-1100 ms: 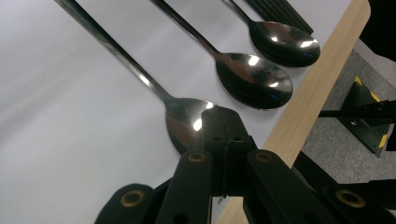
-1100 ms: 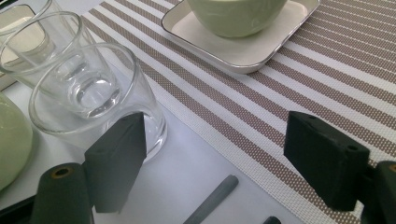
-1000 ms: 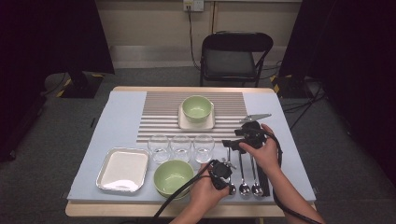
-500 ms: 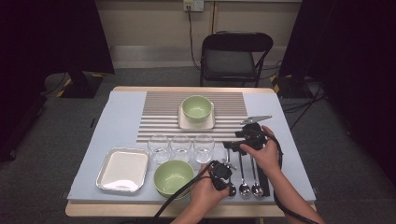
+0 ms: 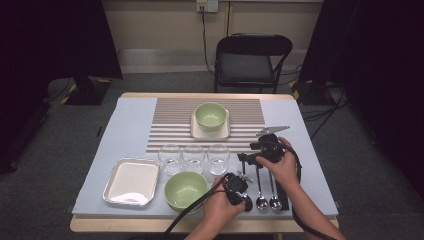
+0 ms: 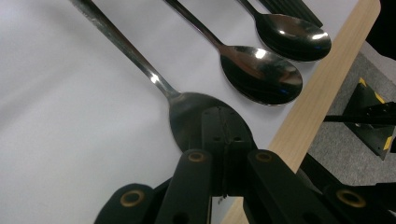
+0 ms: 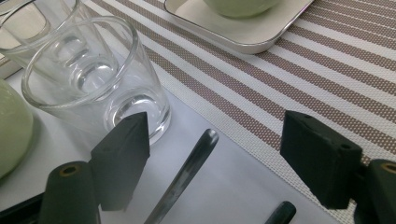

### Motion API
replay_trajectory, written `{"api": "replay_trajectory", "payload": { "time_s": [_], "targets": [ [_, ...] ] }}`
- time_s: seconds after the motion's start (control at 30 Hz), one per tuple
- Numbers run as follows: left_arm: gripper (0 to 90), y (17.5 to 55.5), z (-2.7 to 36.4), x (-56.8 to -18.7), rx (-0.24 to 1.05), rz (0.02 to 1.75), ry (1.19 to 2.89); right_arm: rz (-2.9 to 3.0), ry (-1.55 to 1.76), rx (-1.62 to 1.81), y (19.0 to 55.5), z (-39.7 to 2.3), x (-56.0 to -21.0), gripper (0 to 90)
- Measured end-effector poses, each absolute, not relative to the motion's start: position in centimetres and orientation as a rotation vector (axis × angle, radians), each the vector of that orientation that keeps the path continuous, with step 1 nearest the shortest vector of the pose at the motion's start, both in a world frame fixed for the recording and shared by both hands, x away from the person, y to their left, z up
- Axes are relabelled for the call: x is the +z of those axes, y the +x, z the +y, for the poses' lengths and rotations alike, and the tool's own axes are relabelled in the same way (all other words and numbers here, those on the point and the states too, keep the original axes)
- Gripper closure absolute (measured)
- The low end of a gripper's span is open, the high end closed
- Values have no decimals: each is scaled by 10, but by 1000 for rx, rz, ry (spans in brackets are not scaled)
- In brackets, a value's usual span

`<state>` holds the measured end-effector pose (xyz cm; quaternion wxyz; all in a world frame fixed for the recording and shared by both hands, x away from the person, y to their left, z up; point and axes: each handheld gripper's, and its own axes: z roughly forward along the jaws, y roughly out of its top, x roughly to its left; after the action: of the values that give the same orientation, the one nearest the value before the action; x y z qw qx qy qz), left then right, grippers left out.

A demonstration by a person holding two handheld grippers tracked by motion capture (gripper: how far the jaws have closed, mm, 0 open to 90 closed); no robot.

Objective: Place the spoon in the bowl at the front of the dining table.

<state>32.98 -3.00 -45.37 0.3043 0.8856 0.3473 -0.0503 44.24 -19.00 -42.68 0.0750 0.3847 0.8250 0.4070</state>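
Left tongs point(image 6: 223, 154) were clenched shut, nothing between the pads, tips pressing down on the bowl of the leftmost spoon point(image 6: 187, 116). That spoon lay flat on the tabletop point(image 5: 130, 125) near the front edge, right of centre, handle running away toward the back. In the high view the left tongs point(image 5: 245, 197) sat right at the spoon point(image 5: 246, 175) bowl end, just beside the front green bowl point(image 5: 186, 189).

Right tongs point(image 7: 215, 154) were released, jaws wide and just closing a little, straddling the far tip of the same spoon's handle point(image 7: 187, 175) without the pads touching it. From above they point(image 5: 248, 159) hung over the handle ends, near the striped placemat's point(image 5: 170, 125) front right corner.

Two more spoons point(image 6: 261, 74) lay parallel to the right of the first, bowls at the front edge, close but apart; the last one point(image 6: 292, 35) was nearest a dark strip on the right.

Three glasses point(image 5: 195, 157) stood in a row left of the handles; the nearest glass point(image 7: 93, 79) was just beside the right tongs' left jaw. Metal tray point(image 5: 131, 181) at the front left. Second green bowl point(image 5: 211, 115) sat on a small white plate point(image 5: 200, 132) on the placemat, toward the back.
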Motion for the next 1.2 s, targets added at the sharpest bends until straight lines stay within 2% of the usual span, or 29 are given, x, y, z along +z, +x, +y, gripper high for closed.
{"api": "replay_trajectory", "payload": {
  "time_s": [0.23, 0.3, 0.43, 0.63, 0.73, 0.77, 0.8, 0.87, 1.1, 1.13, 1.2],
  "targets": [
    [900, 327, -29, -454, -126, 925, 2332, 2495, 1151, 1228, 442, -188, -429, 286],
    [900, 326, -28, -454, -120, 932, 2331, 2496, 1154, 1231, 441, -187, -429, 340],
    [900, 326, -28, -455, -115, 929, 2332, 2500, 1167, 1247, 441, -186, -430, 384],
    [900, 323, -28, -455, -93, 941, 2317, 2509, 1197, 1306, 440, -187, -431, 508],
    [900, 322, -29, -455, -74, 935, 2322, 2522, 1215, 1346, 438, -188, -432, 622],
    [900, 322, -29, -455, -74, 935, 2322, 2522, 1215, 1346, 438, -188, -432, 622],
    [900, 322, -29, -455, -71, 938, 2321, 2531, 1233, 1370, 437, -189, -433, 693],
    [900, 321, -29, -455, -70, 938, 2320, 2529, 1245, 1396, 436, -189, -433, 749],
    [898, 321, -27, -453, -66, 947, 2318, 2515, 1303, 1510, 434, -190, -431, 844],
    [878, 322, -27, -452, -61, 950, 2314, 2513, 1313, 1531, 434, -190, -430, 858],
    [767, 321, -26, -449, -32, 958, 2307, 2518, 1317, 1580, 435, -190, -429, 881]
  ]
}}
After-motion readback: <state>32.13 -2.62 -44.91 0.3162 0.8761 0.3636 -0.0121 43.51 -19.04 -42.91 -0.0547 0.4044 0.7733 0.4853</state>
